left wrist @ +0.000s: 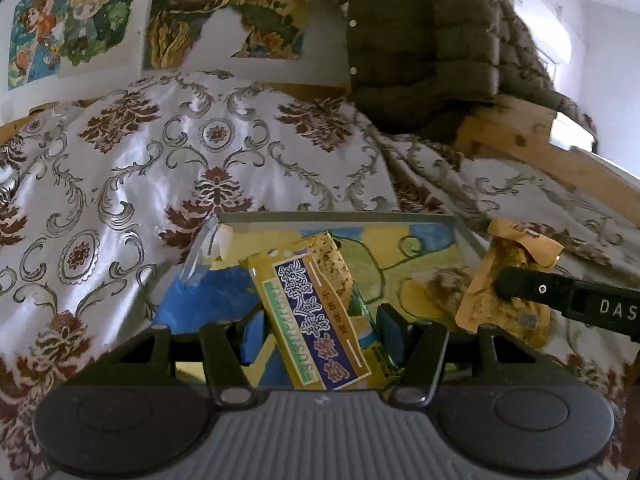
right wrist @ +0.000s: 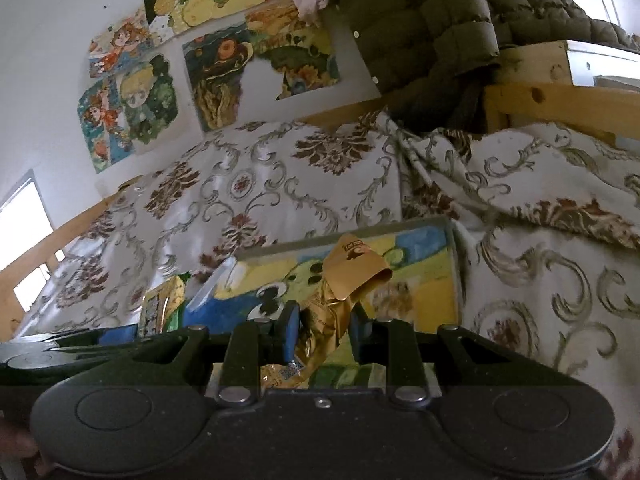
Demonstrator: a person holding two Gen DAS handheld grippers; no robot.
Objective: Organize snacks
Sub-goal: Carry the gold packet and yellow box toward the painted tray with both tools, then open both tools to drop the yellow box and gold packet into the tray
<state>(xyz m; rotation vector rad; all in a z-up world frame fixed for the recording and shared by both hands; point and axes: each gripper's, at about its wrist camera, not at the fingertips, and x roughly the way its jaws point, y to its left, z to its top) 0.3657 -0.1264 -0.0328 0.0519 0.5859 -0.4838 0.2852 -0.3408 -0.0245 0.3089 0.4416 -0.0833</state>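
My left tool [left wrist: 320, 320] grasps the light, stiff seaweed-cracker packet [left wrist: 316, 320]; my right tool [right wrist: 324, 332] pinches the crinkly, slippery gold pouch [right wrist: 344, 296] mid-body, both over the picture tray [left wrist: 424, 236].

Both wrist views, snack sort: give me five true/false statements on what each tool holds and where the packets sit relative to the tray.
1. The left tool grips a yellow snack packet with a blue label. True.
2. The right tool is open and holds nothing. False: it is shut on a crumpled gold packet.
3. Both packets are over the painted tray. True, as far as the views show; the gold packet sits near the tray's right edge.
4. The tray rests on a bare wooden table. False: it lies on a white damask-patterned cloth.
5. The wall behind is blank. False: cartoon pictures hang on it.
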